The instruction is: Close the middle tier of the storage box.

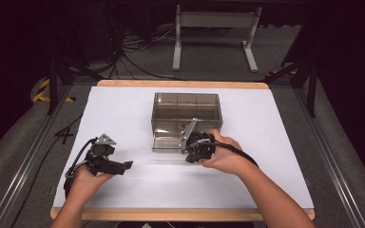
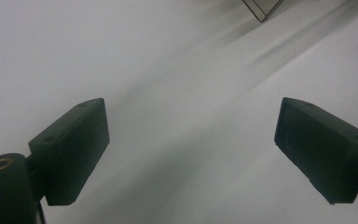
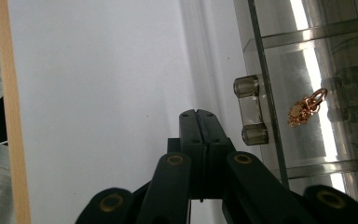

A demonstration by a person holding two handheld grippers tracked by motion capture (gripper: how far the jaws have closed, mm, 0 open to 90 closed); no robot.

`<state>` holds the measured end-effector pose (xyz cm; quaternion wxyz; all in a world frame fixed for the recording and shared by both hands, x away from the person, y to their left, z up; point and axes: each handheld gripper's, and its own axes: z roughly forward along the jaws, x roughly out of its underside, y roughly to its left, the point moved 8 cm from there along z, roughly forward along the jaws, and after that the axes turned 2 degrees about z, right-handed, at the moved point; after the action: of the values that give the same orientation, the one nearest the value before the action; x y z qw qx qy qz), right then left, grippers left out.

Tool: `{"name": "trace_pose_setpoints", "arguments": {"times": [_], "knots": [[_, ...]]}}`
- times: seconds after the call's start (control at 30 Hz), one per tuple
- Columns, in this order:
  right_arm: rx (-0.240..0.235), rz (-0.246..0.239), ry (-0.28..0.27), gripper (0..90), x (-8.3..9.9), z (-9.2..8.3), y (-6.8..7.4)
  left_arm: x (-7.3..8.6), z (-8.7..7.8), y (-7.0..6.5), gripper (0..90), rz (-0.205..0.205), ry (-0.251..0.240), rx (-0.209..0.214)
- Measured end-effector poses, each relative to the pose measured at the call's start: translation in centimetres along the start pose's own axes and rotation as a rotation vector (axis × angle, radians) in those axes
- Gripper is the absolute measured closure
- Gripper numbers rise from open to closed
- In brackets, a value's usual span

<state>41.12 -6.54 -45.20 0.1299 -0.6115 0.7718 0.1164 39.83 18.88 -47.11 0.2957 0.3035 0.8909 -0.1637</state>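
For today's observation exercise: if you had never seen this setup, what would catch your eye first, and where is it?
A clear plastic box with compartments stands in the middle of the white table, right in front of the right gripper, whose fingers are pressed shut beside the box's clear handle. Inside the box lies a small gold charm, bright against the smoky plastic. The left gripper rests at the near left with its fingers wide apart.

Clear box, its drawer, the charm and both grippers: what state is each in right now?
Clear box: upright on the white table sheet.
Drawer: pulled partly out toward the person.
Drawer handle: free, beside the right gripper's tips.
Gold charm: lying inside the drawer.
Left gripper: open, nothing between its jaws.
Right gripper: shut, holding nothing.
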Motion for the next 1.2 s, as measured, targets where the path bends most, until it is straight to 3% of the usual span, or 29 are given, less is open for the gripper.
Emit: {"name": "trace_pose_setpoints", "arguments": {"times": [0.43,0.87,1.2], "knots": [[0.006,0.01,0.038,90.0,0.5,1.2,-0.5,0.1,-0.1,0.1,10.4,0.001,-0.001,-0.003],[0.038,-0.013,0.032,90.0,0.4,1.4,-1.1,0.1,-0.1,0.1,10.4,-0.004,-0.007,-0.002],[0.106,-0.004,0.012,90.0,0.1,1.1,-2.1,0.1,-0.1,0.1,10.4,-0.005,-0.007,-0.003]]}}
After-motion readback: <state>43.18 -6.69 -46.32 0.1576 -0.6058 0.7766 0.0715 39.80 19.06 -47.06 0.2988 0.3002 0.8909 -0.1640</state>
